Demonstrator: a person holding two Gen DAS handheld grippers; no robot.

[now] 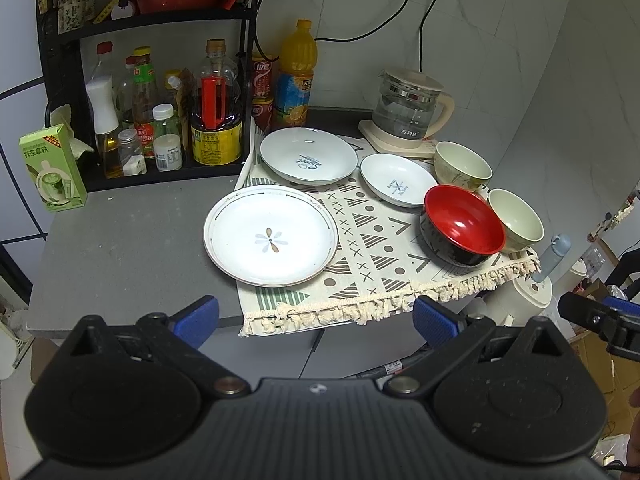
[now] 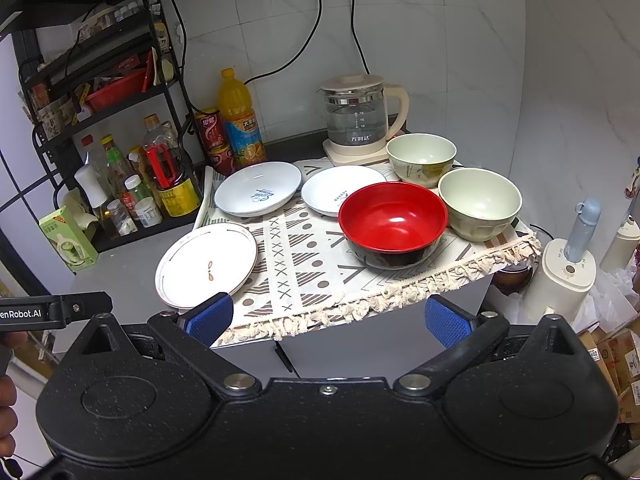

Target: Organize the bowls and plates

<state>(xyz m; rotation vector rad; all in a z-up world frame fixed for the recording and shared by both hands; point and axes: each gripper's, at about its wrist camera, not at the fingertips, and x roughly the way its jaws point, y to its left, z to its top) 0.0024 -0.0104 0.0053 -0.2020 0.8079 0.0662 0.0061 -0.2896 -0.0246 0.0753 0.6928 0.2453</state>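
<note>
Plates (image 1: pixel 271 235): three; bowls (image 1: pixel 463 223): three, none stacked.

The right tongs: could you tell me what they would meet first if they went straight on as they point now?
Probably the fringed cloth at the counter's front edge; beyond it, likely the red bowl. Depth is uncertain.

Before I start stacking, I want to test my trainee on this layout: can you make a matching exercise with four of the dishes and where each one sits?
Things:
1. flower plate
2. red bowl
3. Sweet plate
4. far green bowl

Places:
A. right beside the kettle base
B. half off the cloth's left edge, on the grey counter
C. back left of the cloth, in front of the orange juice bottle
D. front right of the cloth, touching the near green bowl

Pairs: 1-B, 2-D, 3-C, 4-A
</note>
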